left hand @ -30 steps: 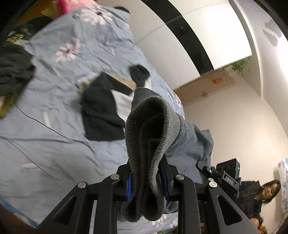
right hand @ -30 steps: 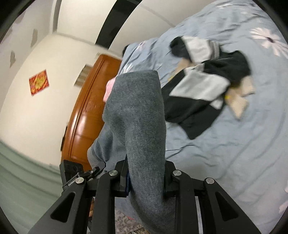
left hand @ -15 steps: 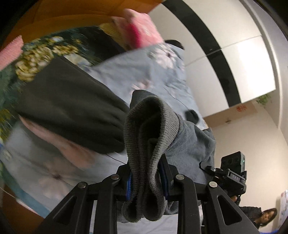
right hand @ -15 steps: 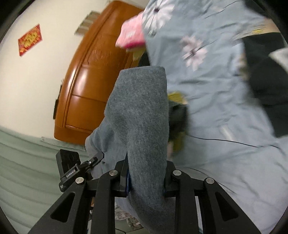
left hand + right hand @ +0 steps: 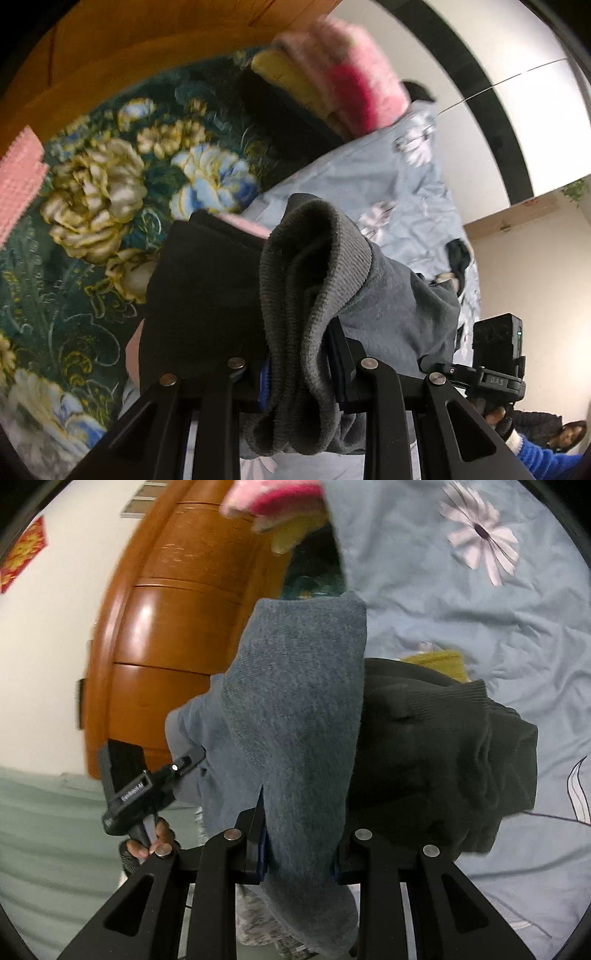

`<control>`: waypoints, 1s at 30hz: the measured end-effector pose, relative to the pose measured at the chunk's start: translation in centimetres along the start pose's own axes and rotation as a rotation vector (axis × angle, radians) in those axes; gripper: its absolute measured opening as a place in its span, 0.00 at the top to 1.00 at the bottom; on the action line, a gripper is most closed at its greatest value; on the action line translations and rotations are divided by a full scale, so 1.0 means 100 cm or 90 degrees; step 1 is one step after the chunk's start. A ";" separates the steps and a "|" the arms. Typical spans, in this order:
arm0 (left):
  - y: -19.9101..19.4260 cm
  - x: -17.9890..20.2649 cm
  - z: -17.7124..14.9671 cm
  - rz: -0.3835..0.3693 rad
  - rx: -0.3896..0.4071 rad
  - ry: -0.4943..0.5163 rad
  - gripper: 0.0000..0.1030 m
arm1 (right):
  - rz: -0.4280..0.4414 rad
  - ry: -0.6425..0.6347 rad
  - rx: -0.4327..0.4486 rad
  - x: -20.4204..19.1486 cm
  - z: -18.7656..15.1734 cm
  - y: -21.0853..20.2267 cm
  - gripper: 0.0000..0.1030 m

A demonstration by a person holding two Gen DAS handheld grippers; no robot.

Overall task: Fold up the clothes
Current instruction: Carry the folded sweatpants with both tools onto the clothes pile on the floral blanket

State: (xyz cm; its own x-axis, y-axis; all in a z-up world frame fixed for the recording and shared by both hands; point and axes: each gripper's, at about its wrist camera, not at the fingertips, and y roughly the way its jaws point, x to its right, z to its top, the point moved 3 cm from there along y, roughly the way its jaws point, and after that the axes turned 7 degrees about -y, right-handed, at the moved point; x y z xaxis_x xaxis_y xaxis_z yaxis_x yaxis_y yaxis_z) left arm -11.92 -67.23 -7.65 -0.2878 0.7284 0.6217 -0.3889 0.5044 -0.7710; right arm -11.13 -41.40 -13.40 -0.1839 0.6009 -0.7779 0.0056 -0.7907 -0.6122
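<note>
Claws: left claw point(image 5: 301, 380) | right claw point(image 5: 297, 843) | both clenched on grey sweater point(image 5: 295, 709)

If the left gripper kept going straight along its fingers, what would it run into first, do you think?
Probably the dark folded garment lying just ahead of the left gripper, which is clamped on the grey sweater. The floral quilt lies beyond; depth in this fisheye view is uncertain.

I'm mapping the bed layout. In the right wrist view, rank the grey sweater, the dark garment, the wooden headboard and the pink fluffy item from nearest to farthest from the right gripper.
1. Grey sweater, clamped in the right gripper.
2. Dark garment, just right on the bed.
3. Wooden headboard, behind, left.
4. Pink fluffy item, top edge, farthest.
</note>
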 end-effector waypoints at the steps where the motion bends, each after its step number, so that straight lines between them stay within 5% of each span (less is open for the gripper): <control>1: 0.013 -0.007 0.001 0.003 -0.007 -0.007 0.74 | -0.009 0.014 -0.003 0.010 0.003 0.007 0.75; 4: 0.044 -0.030 0.002 -0.005 -0.025 -0.037 0.73 | -0.017 0.038 -0.001 0.033 0.008 0.018 0.75; 10: 0.040 -0.038 0.002 -0.047 -0.036 -0.069 0.66 | -0.028 0.003 -0.024 0.034 0.011 0.018 0.72; 13: 0.015 -0.029 0.000 -0.012 -0.021 -0.049 0.59 | -0.071 -0.055 -0.038 0.022 0.015 0.003 0.65; 17: -0.032 -0.007 -0.005 0.048 0.056 0.002 0.53 | -0.194 -0.177 -0.013 -0.002 0.020 -0.029 0.63; 20: -0.047 0.025 -0.012 0.089 0.108 0.081 0.50 | -0.230 -0.251 0.019 -0.029 0.028 -0.037 0.63; 25: -0.006 0.062 -0.020 0.113 0.076 0.187 0.50 | -0.231 -0.341 0.014 -0.061 0.030 -0.007 0.63; 30: 0.042 0.031 -0.020 0.125 0.030 0.132 0.50 | -0.280 -0.309 -0.011 -0.027 0.032 0.017 0.63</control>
State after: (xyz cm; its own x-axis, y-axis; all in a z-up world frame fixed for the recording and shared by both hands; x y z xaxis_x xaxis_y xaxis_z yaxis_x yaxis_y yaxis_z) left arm -12.71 -61.91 -9.19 -0.1783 0.8920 0.4154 -0.3856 0.3251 -0.8635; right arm -13.80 -44.74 -11.89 -0.5955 0.7438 -0.3035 -0.1569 -0.4783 -0.8641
